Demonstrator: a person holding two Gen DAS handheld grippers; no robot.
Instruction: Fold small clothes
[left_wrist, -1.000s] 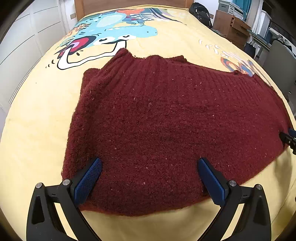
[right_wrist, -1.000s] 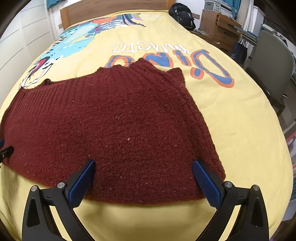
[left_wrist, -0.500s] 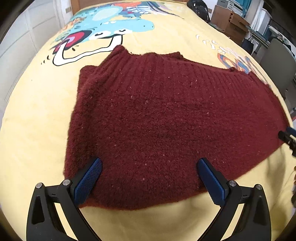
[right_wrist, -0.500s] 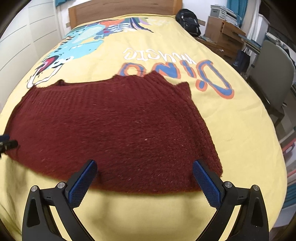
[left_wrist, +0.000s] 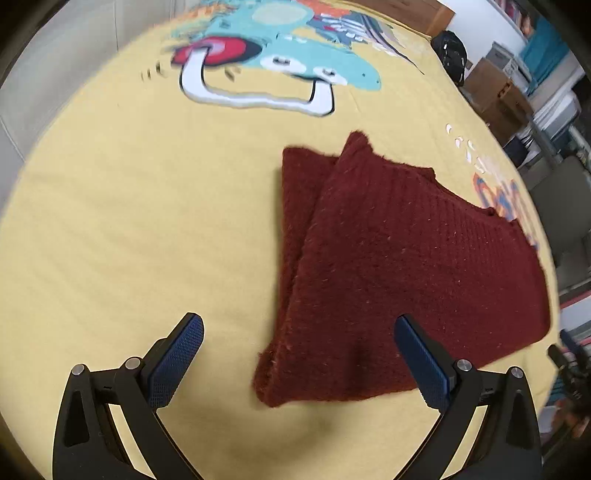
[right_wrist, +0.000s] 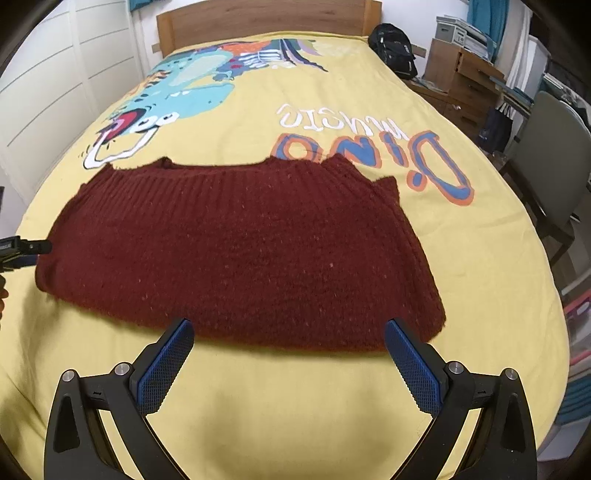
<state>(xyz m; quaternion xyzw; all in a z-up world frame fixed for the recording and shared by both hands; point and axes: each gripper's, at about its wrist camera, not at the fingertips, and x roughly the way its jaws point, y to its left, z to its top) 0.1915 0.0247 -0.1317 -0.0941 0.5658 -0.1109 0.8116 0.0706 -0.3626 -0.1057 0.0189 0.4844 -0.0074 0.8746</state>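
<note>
The left gripper (left_wrist: 299, 354) has been drawn back and swung to the left: a second ago both its pads were over the sweater (left_wrist: 406, 266), whereas now only the right pad (left_wrist: 421, 363) is seen in front of the knit and the left pad (left_wrist: 175, 360) is seen over bare yellow bedspread (left_wrist: 129, 221). In the left wrist view the sweater is now seen off to the right, with its left edge shown as a doubled layer. The right gripper (right_wrist: 290, 363) has been pulled back as well: its pads, earlier over the near hem, are now seen short of it, over bedspread. In the right wrist view more of the headboard (right_wrist: 266, 18) has been brought into sight.
</note>
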